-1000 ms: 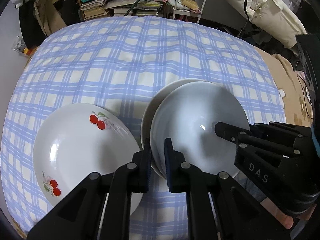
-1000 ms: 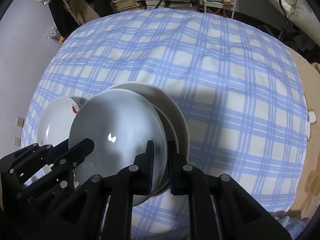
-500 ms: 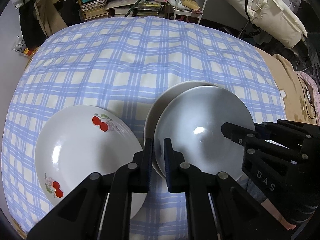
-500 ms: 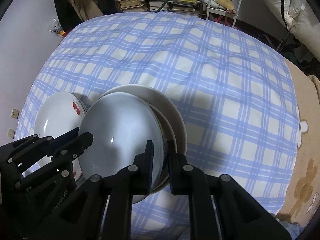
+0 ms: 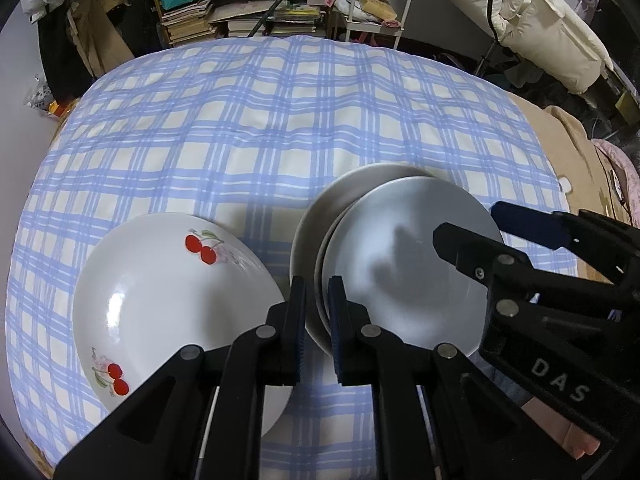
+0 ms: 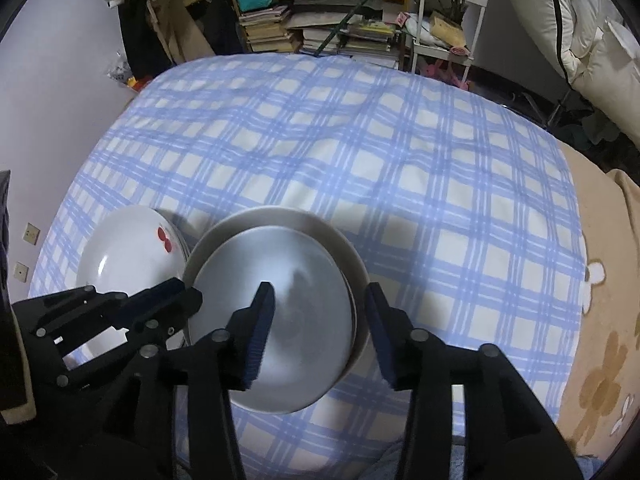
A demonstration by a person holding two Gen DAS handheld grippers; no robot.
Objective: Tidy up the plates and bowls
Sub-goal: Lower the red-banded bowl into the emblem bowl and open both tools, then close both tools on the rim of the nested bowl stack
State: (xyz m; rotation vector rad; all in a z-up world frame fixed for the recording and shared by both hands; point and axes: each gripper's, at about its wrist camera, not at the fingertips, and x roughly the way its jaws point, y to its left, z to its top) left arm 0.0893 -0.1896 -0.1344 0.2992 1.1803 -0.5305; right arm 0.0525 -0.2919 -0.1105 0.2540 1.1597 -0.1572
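Note:
A plain white plate (image 5: 408,264) lies on top of a stack over a wider cream plate (image 5: 340,196) on the blue checked cloth. My left gripper (image 5: 317,316) is shut on the near left rim of the white plate. My right gripper (image 6: 320,330) is open, its jaws wide apart over the right rim of the same plate (image 6: 280,320); it also shows in the left wrist view (image 5: 480,224). A white cherry-print plate (image 5: 168,308) lies to the left of the stack, also seen in the right wrist view (image 6: 128,252).
The blue checked cloth (image 5: 260,120) covers a soft bed. A tan flowered blanket (image 6: 600,320) lies along the right side. Shelves of books (image 6: 320,28) and a white cart (image 6: 448,20) stand beyond the far edge.
My right gripper has opened and let go of the white plate's right rim. The plate has settled lower onto the stack. My left gripper stays shut on the rim.

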